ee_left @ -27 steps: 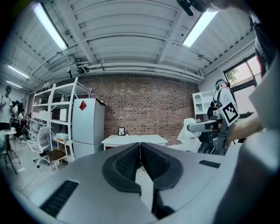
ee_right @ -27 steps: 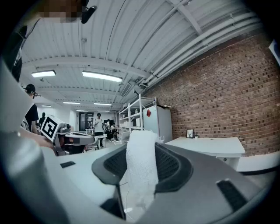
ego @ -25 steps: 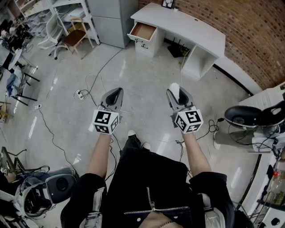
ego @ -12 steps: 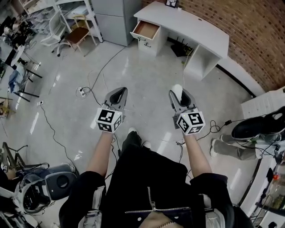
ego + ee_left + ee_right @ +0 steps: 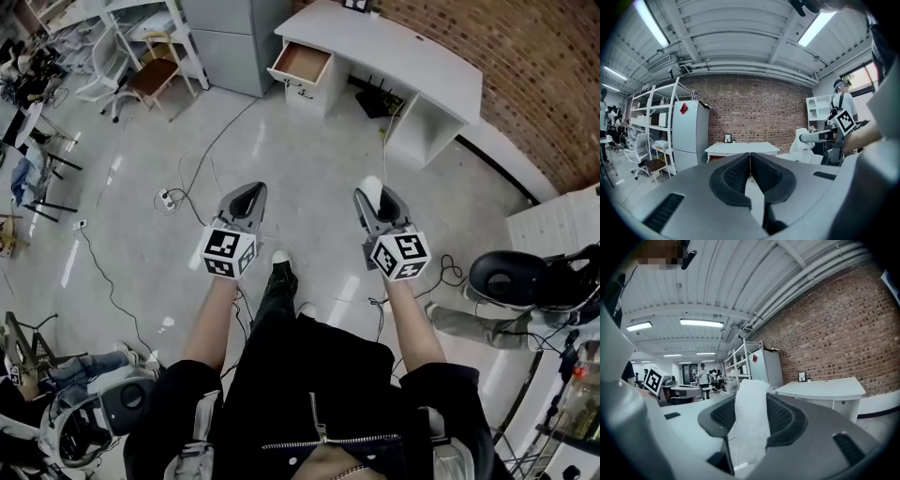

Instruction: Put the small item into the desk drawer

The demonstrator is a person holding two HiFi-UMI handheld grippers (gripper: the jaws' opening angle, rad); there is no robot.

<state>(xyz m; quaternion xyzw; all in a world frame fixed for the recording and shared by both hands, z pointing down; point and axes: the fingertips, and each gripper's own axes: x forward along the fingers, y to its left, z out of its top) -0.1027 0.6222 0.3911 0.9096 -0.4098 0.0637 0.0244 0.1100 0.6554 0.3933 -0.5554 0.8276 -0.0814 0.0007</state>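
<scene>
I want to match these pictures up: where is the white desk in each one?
Head view: the desk is at the top, right of centre.
Left gripper view: the desk is in the middle.
Right gripper view: the desk is at the right, mid-height.
Shared landmark: the brick wall behind it.

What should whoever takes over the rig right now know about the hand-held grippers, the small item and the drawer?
Left hand-held gripper: shut, empty.
Right hand-held gripper: shut on the small white item.
Desk: ahead, likely out of reach; its drawer stands open.
Done: item is in the grip, drawer is open.
Left: carry the item to the drawer and release it inside.
</scene>
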